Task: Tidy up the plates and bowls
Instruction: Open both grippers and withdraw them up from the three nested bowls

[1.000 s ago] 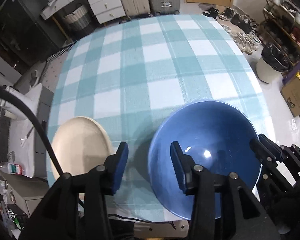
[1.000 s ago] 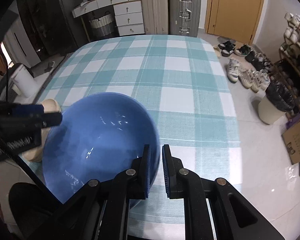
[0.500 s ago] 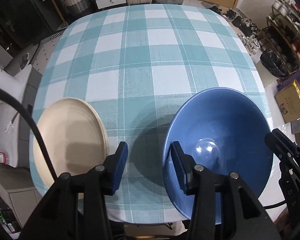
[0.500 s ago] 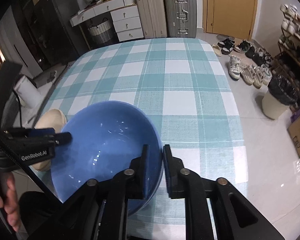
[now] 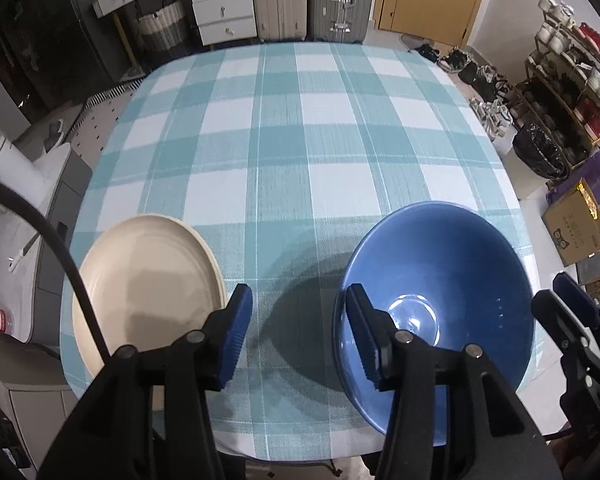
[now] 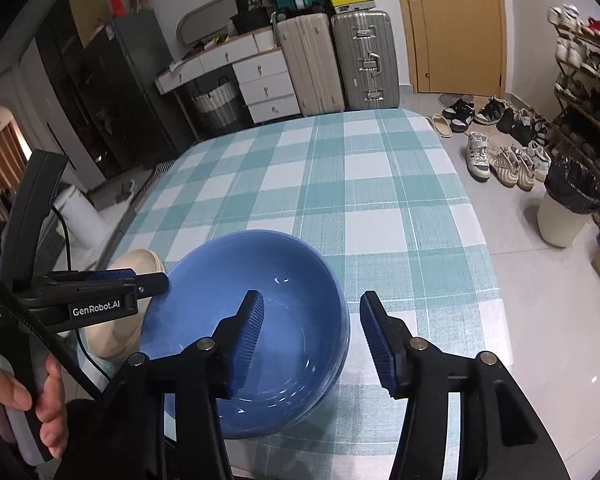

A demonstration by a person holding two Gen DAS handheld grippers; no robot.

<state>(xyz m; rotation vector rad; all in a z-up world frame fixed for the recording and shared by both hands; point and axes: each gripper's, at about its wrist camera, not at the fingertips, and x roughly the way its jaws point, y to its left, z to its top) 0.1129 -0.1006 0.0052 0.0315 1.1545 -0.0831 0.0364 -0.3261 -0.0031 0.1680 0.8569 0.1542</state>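
1. The table [image 5: 300, 152] is the biggest thing. It has a blue and white checked cloth on it, and both dishes sit near my edge of it.
2. The blue bowl [image 5: 452, 280] sits on the right side of the table. It looks like it rests on the cloth, right way up.
3. The cream plate [image 5: 148, 280] lies flat on the left side, well apart from the bowl.
4. My right gripper [image 6: 310, 338] is wide open and holds nothing. The near rim of the bowl sits between its two fingers, one inside the bowl and one outside.
5. My left gripper [image 5: 298, 336] is wide open too, and it is empty. It hangs over the bare cloth between the plate and the bowl.
6. I think the bowl goes on the plate. The plate lies to the left of the bowl, and my right gripper is nearest the bowl, so it would carry the bowl left.
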